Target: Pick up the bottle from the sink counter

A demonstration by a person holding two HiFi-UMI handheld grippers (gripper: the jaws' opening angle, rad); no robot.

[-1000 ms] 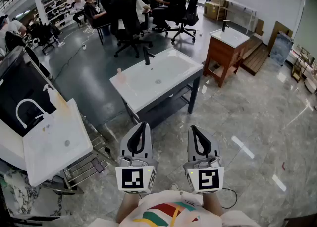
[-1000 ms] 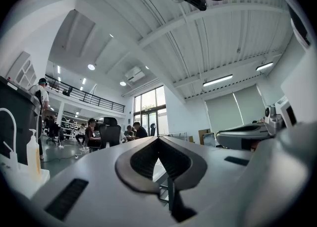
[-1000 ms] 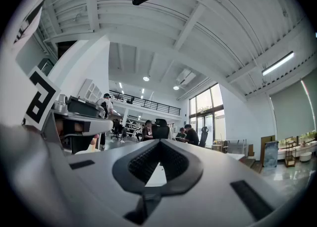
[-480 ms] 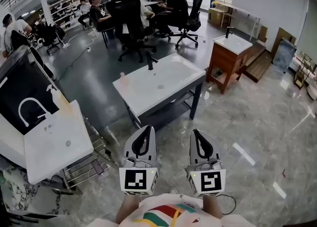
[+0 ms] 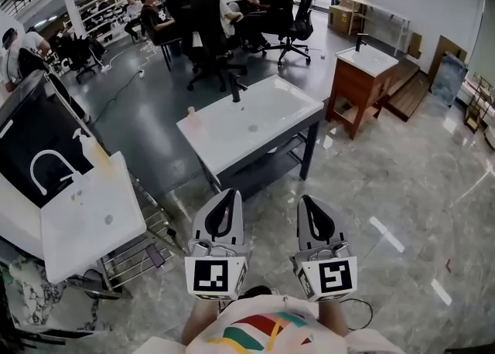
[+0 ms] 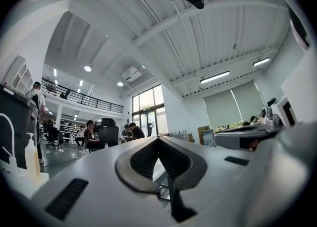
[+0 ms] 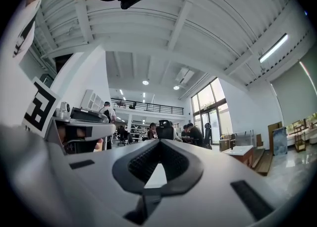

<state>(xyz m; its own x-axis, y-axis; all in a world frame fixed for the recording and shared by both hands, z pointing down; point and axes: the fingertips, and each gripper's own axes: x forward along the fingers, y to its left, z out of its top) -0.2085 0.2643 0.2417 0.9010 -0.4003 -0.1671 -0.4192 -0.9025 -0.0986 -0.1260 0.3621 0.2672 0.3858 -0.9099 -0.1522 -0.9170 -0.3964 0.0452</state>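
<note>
Bottle point(image 5: 191, 112) sits well ahead of both tools! Left gripper point(image 5: 229, 193) and right gripper point(image 5: 305, 200) hover side by side, jaws pressed together, empty. Beyond them is the sink counter point(image 5: 232, 140), with the bottle upright at its far-left corner.

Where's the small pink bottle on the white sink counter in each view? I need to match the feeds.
Head view: the bottle stands on the sink counter's left corner, upper centre.
Left gripper view: not visible past the shut left hand-held gripper.
Right gripper view: not visible past the shut right hand-held gripper.
Shared landmark: the black office chair behind the counter.
</note>
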